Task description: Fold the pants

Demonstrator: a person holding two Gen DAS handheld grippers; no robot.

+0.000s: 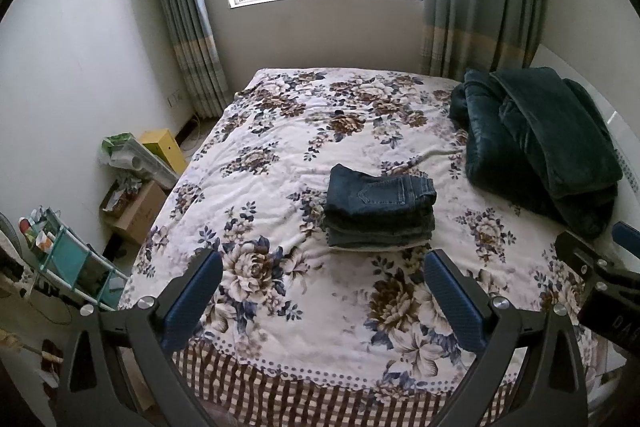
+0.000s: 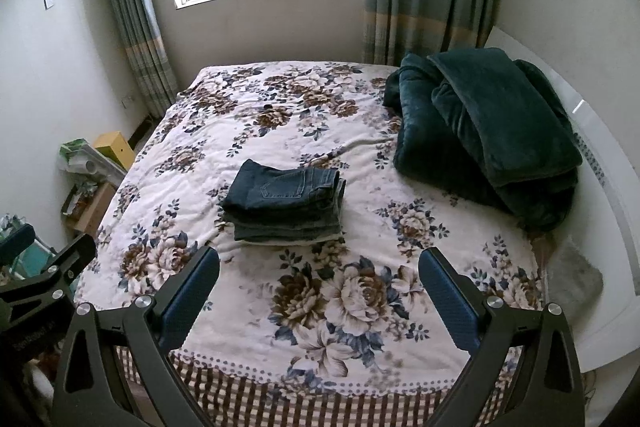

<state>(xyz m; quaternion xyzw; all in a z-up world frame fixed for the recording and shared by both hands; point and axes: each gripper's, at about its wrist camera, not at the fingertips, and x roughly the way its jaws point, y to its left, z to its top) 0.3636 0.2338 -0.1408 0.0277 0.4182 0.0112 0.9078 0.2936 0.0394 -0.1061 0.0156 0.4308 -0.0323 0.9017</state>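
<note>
On the floral bed [image 1: 280,155], folded jeans [image 1: 380,213] lie beyond both spread, empty tongs [image 1: 324,291] [image 2: 320,287].

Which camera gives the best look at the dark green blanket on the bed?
The right wrist view: the dark green blanket sits whole and nearer the middle. The left wrist view pushes the blanket to the right edge, with the other gripper overlapping its lower corner.
</note>
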